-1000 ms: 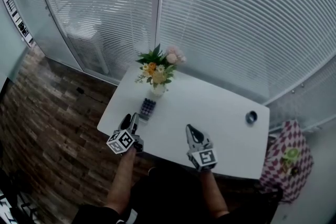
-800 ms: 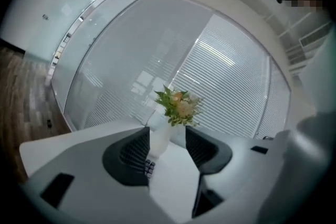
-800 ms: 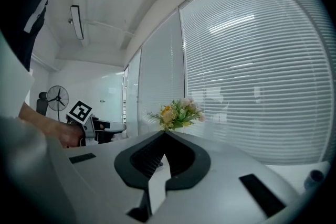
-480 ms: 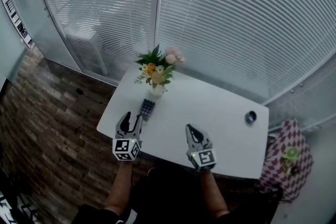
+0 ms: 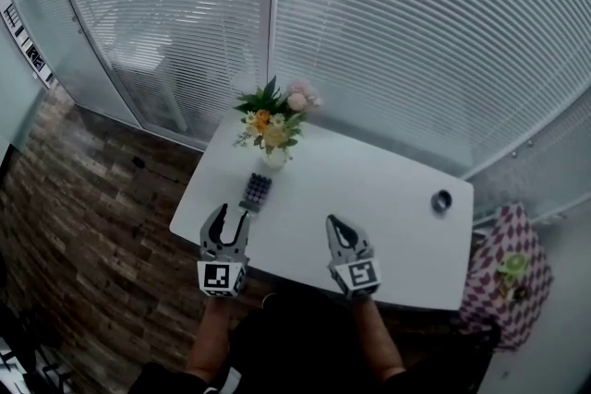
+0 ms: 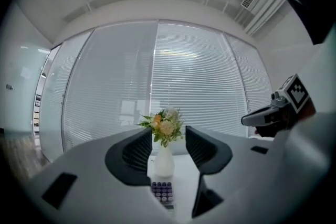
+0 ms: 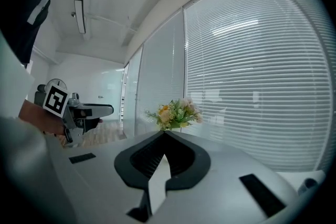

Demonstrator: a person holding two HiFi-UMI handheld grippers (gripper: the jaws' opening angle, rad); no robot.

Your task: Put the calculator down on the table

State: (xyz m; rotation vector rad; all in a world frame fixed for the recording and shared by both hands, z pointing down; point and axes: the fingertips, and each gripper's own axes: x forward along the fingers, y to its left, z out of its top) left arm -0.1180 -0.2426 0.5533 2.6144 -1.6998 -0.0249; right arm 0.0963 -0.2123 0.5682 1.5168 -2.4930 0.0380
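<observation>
The calculator point(image 5: 257, 190) is a small dark slab with rows of purple keys, lying flat on the white table point(image 5: 388, 198) just in front of a white vase of flowers point(image 5: 273, 126). My left gripper point(image 5: 229, 215) hovers over the table's near left edge, short of the calculator, open and holding nothing. In the left gripper view the calculator point(image 6: 163, 192) shows low between the parted jaws of the left gripper point(image 6: 168, 136), with the vase point(image 6: 164, 162) behind it. My right gripper point(image 5: 331, 222) is shut and empty over the table's near edge; the right gripper point(image 7: 165, 135) points toward the flowers point(image 7: 176, 112).
A small dark round object point(image 5: 441, 201) sits near the table's right end. A chequered pink-and-white thing point(image 5: 503, 277) stands right of the table. Glass walls with white blinds point(image 5: 397, 32) close the far side. Brown wood floor point(image 5: 83, 198) lies to the left.
My left gripper has drawn back a little from the calculator toward the table's near edge and turned straight. The calculator stays flat on the table. The right gripper has barely moved.
</observation>
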